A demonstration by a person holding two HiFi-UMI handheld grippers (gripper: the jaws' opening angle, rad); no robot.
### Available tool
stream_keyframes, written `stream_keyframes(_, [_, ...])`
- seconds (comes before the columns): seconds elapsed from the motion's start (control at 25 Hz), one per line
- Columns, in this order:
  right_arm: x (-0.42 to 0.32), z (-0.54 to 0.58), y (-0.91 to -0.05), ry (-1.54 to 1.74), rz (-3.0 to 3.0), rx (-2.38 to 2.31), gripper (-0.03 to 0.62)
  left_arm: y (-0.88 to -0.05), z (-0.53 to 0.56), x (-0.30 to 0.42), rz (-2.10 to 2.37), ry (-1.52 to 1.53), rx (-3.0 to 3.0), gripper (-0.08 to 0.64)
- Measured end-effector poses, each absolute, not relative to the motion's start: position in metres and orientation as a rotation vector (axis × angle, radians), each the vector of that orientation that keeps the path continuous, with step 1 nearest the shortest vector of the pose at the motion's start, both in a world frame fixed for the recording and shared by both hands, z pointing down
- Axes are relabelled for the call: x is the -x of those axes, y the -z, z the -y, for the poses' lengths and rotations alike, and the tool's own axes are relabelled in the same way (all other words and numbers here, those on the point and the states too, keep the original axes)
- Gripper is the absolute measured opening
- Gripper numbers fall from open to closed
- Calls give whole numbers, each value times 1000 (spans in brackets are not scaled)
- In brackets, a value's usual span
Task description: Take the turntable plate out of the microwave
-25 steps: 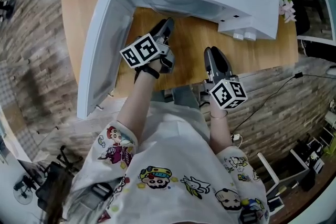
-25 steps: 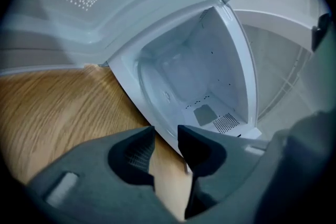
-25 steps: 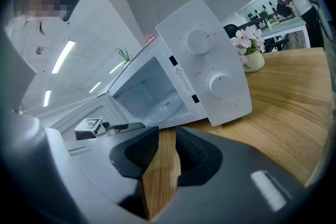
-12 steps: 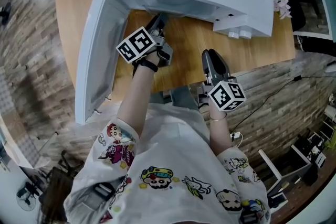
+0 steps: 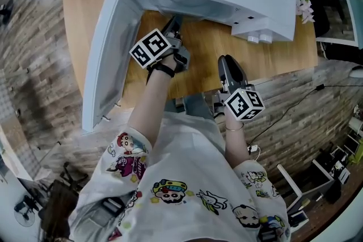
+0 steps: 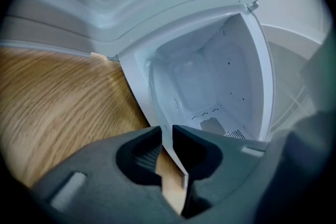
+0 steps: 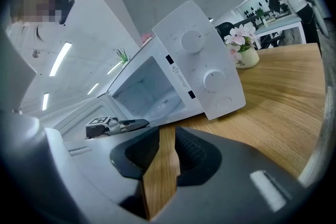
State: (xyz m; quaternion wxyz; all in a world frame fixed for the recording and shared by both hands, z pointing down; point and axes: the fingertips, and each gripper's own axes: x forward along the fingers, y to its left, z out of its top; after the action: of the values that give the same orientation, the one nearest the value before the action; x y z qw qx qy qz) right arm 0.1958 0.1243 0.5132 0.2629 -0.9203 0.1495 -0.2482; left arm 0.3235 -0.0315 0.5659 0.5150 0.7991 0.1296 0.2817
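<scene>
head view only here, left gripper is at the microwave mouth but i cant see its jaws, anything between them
Observer: Yes. The left gripper is closing with a thin white edge at the foot of the microwave opening between its jaws. I cannot tell whether the pads press on it yet.
Operator: can you see into the cavity
Observer: Yes, the left gripper view looks straight in. It shows white walls and a small square patch beside some vent holes.
Operator: and the right gripper
Observer: The right gripper is open and empty. Only the wooden table shows between its jaws.
</scene>
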Motion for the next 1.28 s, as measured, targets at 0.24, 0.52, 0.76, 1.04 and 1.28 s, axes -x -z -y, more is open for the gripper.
stream_keyframes(0.24, [-198,-120,-511,671,-427,2484,89,-568,31,-310,-273,-676,-1866,54])
stream_keyframes(0.52, [-197,-115,-509,681,-453,2479,89,-562,31,-296,-276,-670,-1856,48])
stream_keyframes(0.76, [-199,-108,-508,684,-486,2465,87,-560,31,-279,-276,-676,-1843,44])
stream_keyframes(1.04, [-204,-102,-508,679,-517,2448,87,-562,28,-258,-266,-684,-1810,42])
stream_keyframes(1.28, [-211,-101,-512,670,-519,2412,87,-557,30,-251,-269,-676,-1815,41])
